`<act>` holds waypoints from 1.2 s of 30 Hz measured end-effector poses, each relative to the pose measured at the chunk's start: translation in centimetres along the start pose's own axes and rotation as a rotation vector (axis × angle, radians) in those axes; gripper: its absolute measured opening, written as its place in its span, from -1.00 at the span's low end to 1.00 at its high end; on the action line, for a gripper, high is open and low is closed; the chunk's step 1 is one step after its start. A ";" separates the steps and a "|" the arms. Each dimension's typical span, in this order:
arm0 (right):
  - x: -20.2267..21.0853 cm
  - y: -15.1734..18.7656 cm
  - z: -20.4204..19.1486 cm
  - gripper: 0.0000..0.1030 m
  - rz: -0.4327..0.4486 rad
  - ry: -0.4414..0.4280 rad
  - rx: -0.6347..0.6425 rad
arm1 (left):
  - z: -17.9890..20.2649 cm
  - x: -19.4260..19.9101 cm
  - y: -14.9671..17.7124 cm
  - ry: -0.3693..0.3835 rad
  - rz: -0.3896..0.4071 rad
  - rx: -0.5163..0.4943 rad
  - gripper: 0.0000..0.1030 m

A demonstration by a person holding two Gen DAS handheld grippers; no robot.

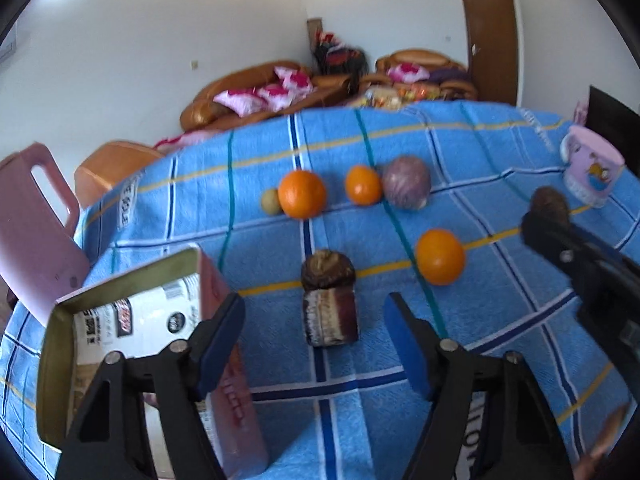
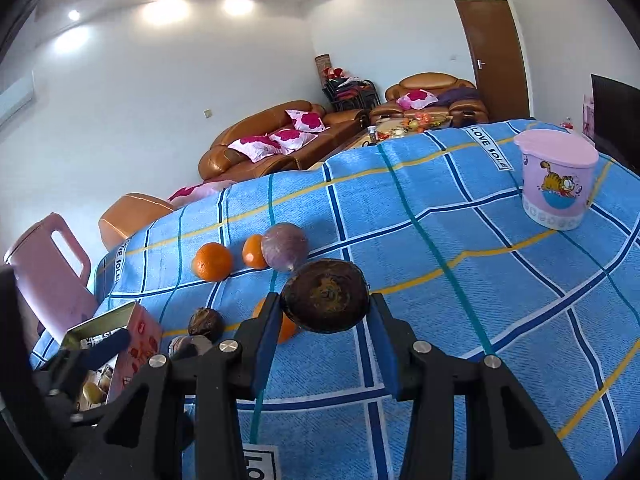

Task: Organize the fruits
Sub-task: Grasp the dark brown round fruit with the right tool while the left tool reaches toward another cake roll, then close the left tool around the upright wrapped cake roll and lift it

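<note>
I am holding a two-finger gripper in each hand over a table spread with a blue checked cloth (image 2: 460,280). My right gripper (image 2: 326,344) is clamped on a dark brown round fruit (image 2: 325,297), gripped between both blue pads and lifted clear of the cloth, as far as I can judge. My left gripper (image 1: 316,344) is spread wide and holds nothing; it hovers just beside an open cardboard box (image 1: 132,344), which sits at about eight o'clock in its view and looks like the place where the fruit is collected. Loose fruit lies on the cloth: from the left camera, a large orange (image 1: 302,194) and a smaller orange (image 1: 363,185) at about twelve o'clock, a purple round fruit (image 1: 407,182) touching the smaller one at one o'clock, another orange (image 1: 440,257) nearer at two o'clock, and a brown fruit standing on a dark block (image 1: 329,300) straight ahead between the open fingers. A pink lidded tub (image 2: 556,180) stands well apart at two o'clock in the right view. I judge the step in hand to be carrying the gripped fruit. The next move calls for swinging my right gripper toward the box at eight o'clock, keeping the squeeze steady, clearing my left gripper, then releasing over the opening.
</note>
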State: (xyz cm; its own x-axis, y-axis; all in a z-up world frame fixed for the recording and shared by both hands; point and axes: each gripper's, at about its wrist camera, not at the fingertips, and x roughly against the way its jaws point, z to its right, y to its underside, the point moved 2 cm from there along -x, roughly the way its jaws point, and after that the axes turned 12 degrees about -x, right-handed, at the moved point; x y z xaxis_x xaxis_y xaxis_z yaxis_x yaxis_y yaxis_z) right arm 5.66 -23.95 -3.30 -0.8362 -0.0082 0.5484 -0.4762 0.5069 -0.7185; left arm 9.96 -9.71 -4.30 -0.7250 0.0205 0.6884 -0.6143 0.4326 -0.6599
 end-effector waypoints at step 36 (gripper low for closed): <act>0.1 -0.9 1.4 -0.10 0.015 0.002 -0.058 | 3.5 -1.7 -0.9 -0.063 -0.122 0.004 0.23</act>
State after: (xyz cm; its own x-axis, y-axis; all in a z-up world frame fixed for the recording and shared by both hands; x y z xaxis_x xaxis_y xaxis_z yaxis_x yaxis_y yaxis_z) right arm 5.61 -25.55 -3.21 -0.8423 0.0015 0.5390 -0.4472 0.5564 -0.7003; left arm 10.68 -13.30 -5.92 -0.6630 -0.0888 0.7434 -0.7002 0.4250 -0.5737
